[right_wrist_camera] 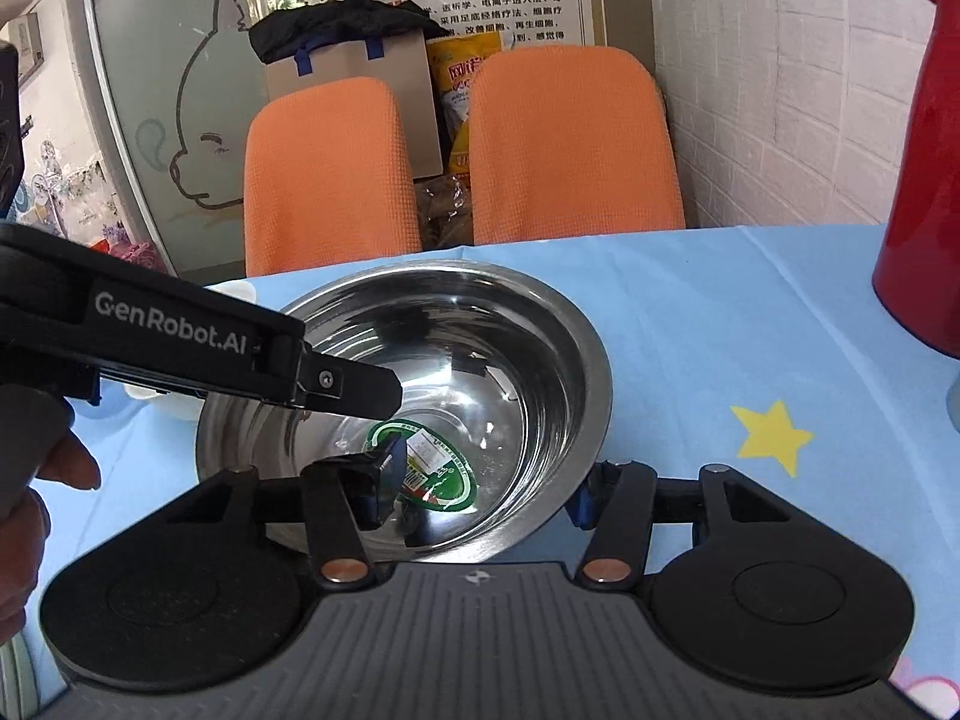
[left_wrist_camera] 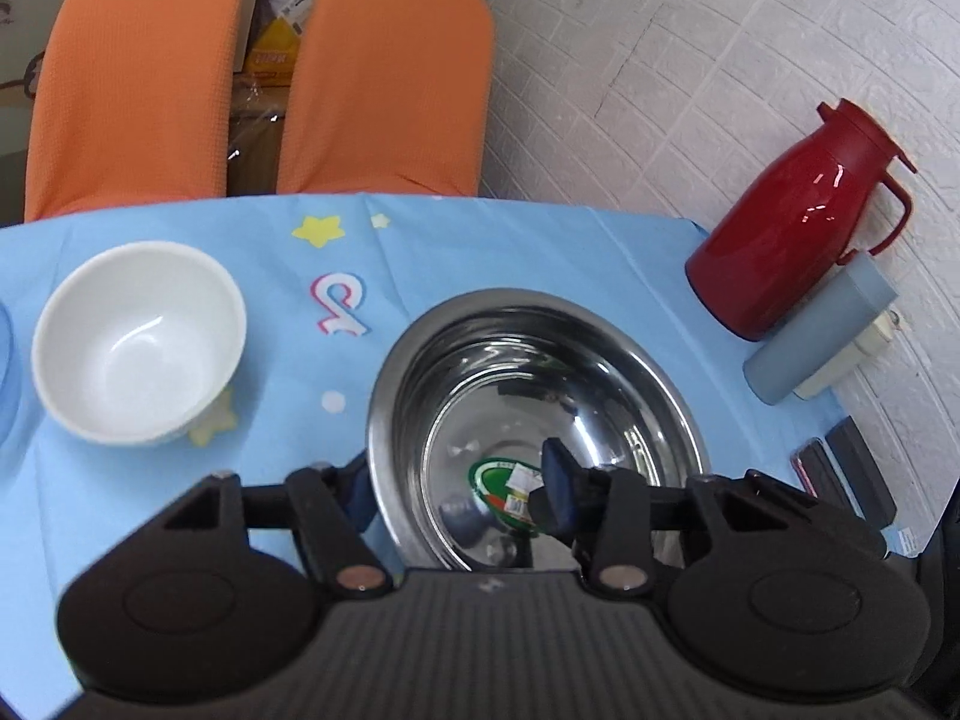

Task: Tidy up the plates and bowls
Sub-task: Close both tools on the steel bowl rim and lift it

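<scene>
The left gripper (left_wrist_camera: 459,495) has its jaws apart, and they stand across the rim of the steel bowl (left_wrist_camera: 540,396): one blue-padded finger (left_wrist_camera: 359,489) is outside the wall of the bowl, the other finger (left_wrist_camera: 557,483) is inside, over the bottom. The pads do not press the wall together; a gap shows on the inner side. Under the inner finger lies a green sticker (left_wrist_camera: 501,489) on the bottom of the bowl.

The right gripper (right_wrist_camera: 486,483) also has its jaws apart across the same steel bowl (right_wrist_camera: 420,396), on the opposite rim. Its inner finger (right_wrist_camera: 387,474) reaches down near the green sticker (right_wrist_camera: 435,468), and its outer finger (right_wrist_camera: 585,495) is just outside the rim. In the right wrist view the body of the left gripper crosses over the bowl from the side of the inner finger.

A white bowl (left_wrist_camera: 138,342) stands on the blue tablecloth (left_wrist_camera: 288,372), well apart from the left gripper, beyond its outer finger. Beyond the inner finger of the left gripper, past the steel bowl, a red thermos jug (left_wrist_camera: 798,228) stands near the wall, and a grey-blue cup (left_wrist_camera: 822,330) is just beside it. Ahead of both jaws, behind the table edge, two orange chairs (right_wrist_camera: 570,144) stand.
</scene>
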The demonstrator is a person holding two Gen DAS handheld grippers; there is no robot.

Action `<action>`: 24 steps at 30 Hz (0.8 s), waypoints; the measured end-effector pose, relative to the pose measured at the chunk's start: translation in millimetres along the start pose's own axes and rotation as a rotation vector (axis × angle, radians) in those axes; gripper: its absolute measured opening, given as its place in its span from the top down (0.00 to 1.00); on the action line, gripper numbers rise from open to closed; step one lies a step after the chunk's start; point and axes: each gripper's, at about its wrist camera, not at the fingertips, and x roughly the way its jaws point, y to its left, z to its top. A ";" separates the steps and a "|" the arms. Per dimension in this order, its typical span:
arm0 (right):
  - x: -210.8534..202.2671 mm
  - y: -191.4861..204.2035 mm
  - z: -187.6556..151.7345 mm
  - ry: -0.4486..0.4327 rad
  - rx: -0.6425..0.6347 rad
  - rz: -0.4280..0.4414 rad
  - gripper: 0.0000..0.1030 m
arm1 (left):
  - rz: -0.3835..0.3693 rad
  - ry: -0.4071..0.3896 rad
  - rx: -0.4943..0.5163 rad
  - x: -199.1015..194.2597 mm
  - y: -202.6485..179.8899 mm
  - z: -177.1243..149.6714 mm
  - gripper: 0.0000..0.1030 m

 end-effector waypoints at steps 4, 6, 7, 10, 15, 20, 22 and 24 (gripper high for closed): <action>-40.3 20.0 -23.2 -0.012 -0.009 0.022 0.13 | -0.004 -0.008 -0.003 -43.6 -9.0 -44.6 0.61; -57.4 33.2 -38.8 -0.011 -0.021 0.032 0.13 | -0.007 -0.003 -0.017 -59.2 -9.0 -66.4 0.61; -64.3 39.5 -46.8 -0.010 -0.025 0.034 0.13 | 0.000 0.001 -0.018 -66.7 -8.8 -77.9 0.61; -79.6 57.0 -71.2 0.004 -0.034 0.049 0.13 | 0.021 0.013 -0.021 -81.7 -4.3 -109.4 0.61; -91.9 78.7 -104.2 0.041 -0.048 0.060 0.13 | 0.036 0.041 -0.041 -93.7 6.4 -148.8 0.61; -97.5 82.4 -124.4 0.065 -0.022 0.077 0.12 | 0.036 0.053 -0.042 -92.8 7.6 -165.5 0.61; -98.4 83.4 -129.2 0.071 -0.020 0.070 0.12 | 0.034 0.058 -0.040 -89.0 7.1 -166.0 0.61; -96.8 81.6 -128.5 0.073 -0.020 0.062 0.12 | 0.037 0.054 -0.038 -88.2 5.2 -165.8 0.60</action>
